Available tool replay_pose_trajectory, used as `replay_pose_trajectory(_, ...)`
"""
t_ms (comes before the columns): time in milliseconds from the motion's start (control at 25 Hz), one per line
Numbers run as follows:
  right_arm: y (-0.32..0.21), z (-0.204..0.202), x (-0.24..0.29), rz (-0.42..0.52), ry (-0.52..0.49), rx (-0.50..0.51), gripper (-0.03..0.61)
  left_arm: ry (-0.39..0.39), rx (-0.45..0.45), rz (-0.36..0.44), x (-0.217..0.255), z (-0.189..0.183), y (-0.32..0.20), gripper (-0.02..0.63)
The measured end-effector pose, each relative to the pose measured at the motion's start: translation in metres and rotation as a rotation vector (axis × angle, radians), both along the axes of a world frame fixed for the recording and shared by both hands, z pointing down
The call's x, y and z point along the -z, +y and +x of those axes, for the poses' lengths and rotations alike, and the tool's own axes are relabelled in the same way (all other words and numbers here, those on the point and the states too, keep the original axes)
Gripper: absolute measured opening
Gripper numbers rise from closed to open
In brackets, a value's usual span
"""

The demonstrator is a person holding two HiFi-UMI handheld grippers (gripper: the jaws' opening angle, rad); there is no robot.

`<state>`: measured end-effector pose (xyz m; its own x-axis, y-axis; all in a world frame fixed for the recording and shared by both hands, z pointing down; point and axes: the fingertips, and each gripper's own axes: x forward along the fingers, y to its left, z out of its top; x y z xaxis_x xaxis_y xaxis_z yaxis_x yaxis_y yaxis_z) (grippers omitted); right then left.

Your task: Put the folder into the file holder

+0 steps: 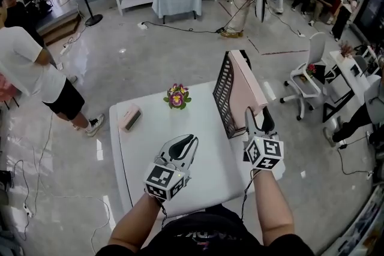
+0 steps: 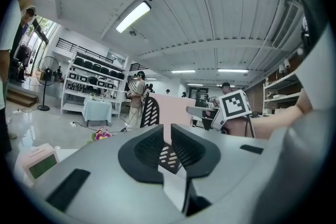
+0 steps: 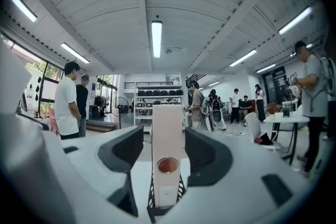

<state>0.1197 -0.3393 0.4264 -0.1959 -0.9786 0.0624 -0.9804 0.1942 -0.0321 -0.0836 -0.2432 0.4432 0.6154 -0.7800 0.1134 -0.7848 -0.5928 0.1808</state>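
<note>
A pink folder [image 1: 249, 84] stands on edge inside the black mesh file holder [image 1: 225, 96] at the right side of the white table [image 1: 198, 183]. My right gripper [image 1: 259, 117] is at the folder's near end, open. In the right gripper view the folder's spine [image 3: 167, 128] stands between the jaws with a gap on each side. My left gripper [image 1: 187, 141] hovers over the table's middle, left of the holder, with its jaws a narrow slit apart and nothing between them. In the left gripper view the file holder [image 2: 149, 113] and the folder [image 2: 178, 113] show just beyond my left gripper [image 2: 167, 131].
A small pink box [image 1: 129, 117] lies at the table's far left and a flower pot [image 1: 177, 96] stands at its far edge. A person [image 1: 36, 75] stands left of the table; a white chair [image 1: 306, 78] is to the right. Cables cross the floor.
</note>
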Motion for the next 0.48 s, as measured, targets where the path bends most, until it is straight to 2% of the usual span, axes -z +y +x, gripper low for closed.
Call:
replay_pose_trajectory(240, 0.053, -0.009, 0.013, 0.035, -0.023, -0.003, 0.233, -0.008, -0.022, -0.005, -0.003, -0.015, 0.023, 0.078)
replay_pose_trajectory(480, 0.104, -0.047, 0.018, 0.049, -0.05, 0.078, 0.232, -0.029, -0.099, 0.005, -0.005, -0.018, 0.055, 0.121)
